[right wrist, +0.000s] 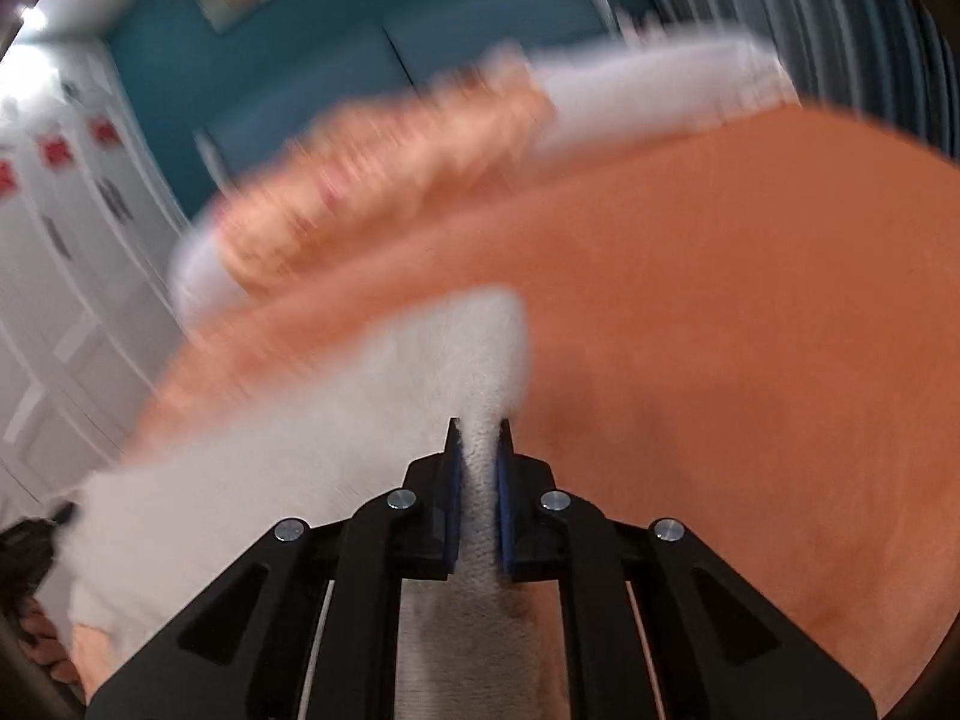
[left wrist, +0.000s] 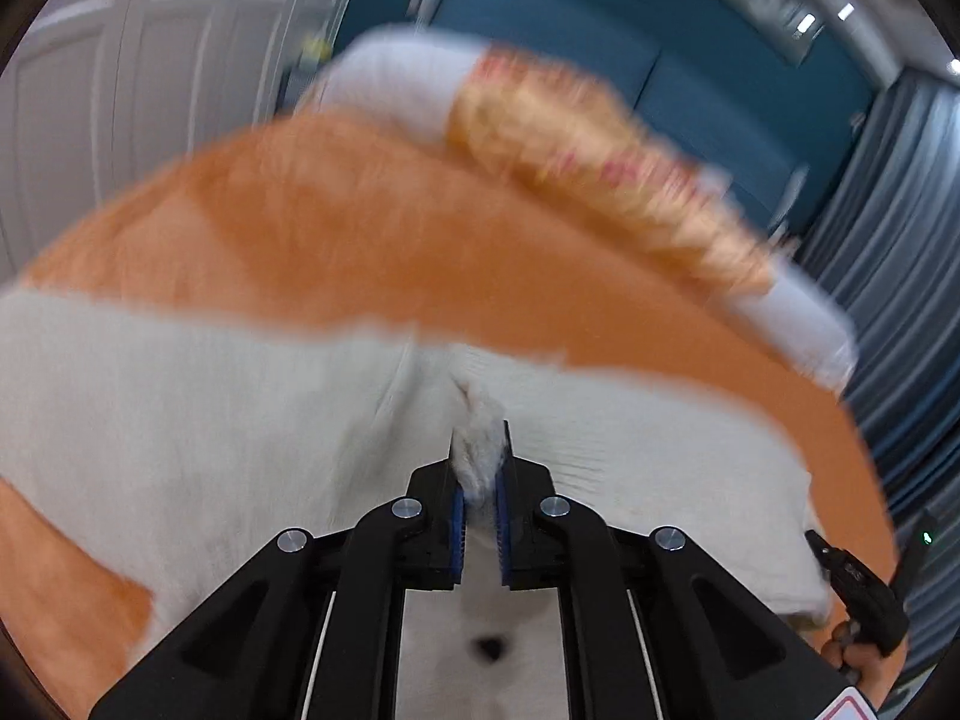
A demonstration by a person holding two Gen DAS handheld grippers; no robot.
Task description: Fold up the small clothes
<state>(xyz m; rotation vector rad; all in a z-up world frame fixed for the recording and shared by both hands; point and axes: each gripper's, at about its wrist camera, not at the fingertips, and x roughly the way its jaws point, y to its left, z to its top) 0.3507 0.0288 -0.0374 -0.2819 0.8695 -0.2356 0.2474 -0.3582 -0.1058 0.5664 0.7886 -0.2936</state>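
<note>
Left gripper point(left wrist: 479, 450) clenched on a bunched fold of the white garment point(left wrist: 240, 420), fuzzy cloth pinched between the blue pads point(left wrist: 458, 516) and puckering up past the fingertips. Pointed forward and slightly downward over the bed, fingers level, cloth spreading wide to both sides of the grip. White garment draped across the orange bedspread point(left wrist: 360, 240), covering the near half of the left wrist view; a small dark spot on the fabric low between the gripper's arms. At the far right edge of the same view, the other black handle and a bit of the person's hand point(left wrist: 846, 654) gripping it, just beside the garment's right corner.

Right gripper point(right wrist: 479, 450) likewise clamped shut on a narrow ridge of the white garment point(right wrist: 270, 468), cloth standing up between the pads point(right wrist: 503, 510) and running back beneath the tool. Aimed forward at much the same shallow downward tilt. From this side, garment trailing off to the left toward the opposite hand point(right wrist: 36, 630), glimpsed at the lower left rim; bare orange bedspread point(right wrist: 750, 330) filling the right.

Both grips on the same piece, well apart along its near edge.

Beyond, heavily blurred: a patterned orange pillow point(left wrist: 600, 168) against a white one point(left wrist: 396, 78), teal headboard point(left wrist: 600, 30) behind, white panelled doors point(left wrist: 120, 90), grey curtain point(left wrist: 912, 240).
</note>
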